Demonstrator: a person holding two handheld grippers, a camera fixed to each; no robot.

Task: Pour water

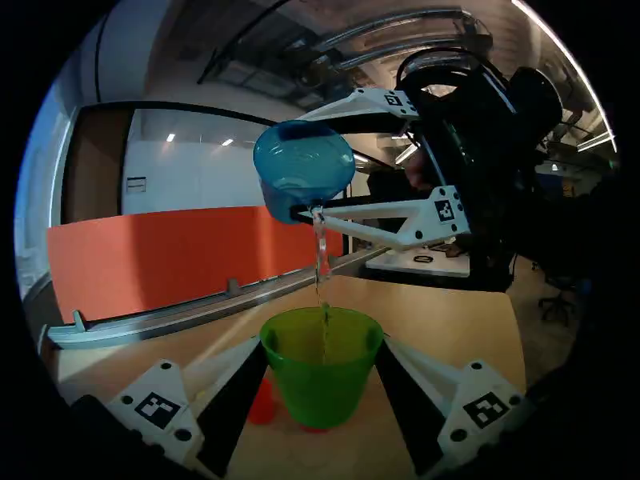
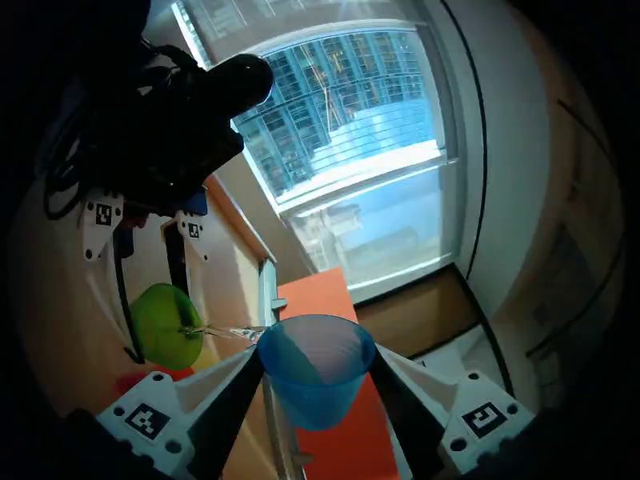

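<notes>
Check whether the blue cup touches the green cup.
Apart. Left gripper view shows the blue cup tipped above the green cup, only water bridging the gap.

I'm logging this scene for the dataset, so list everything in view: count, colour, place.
table: one, light wood, foreground
green cup: one, green, upright, low over the table
blue cup: one, translucent blue, tilted in the air above the green cup
water stream: one, clear, falling from blue cup into green cup
red object: one, red, low beside the green cup, partly hidden
orange panel: one, orange, behind the table
window: one, bright, far wall
left claw: one, white fingers, closed on the green cup
right claw: one, white fingers, closed on the blue cup
</notes>
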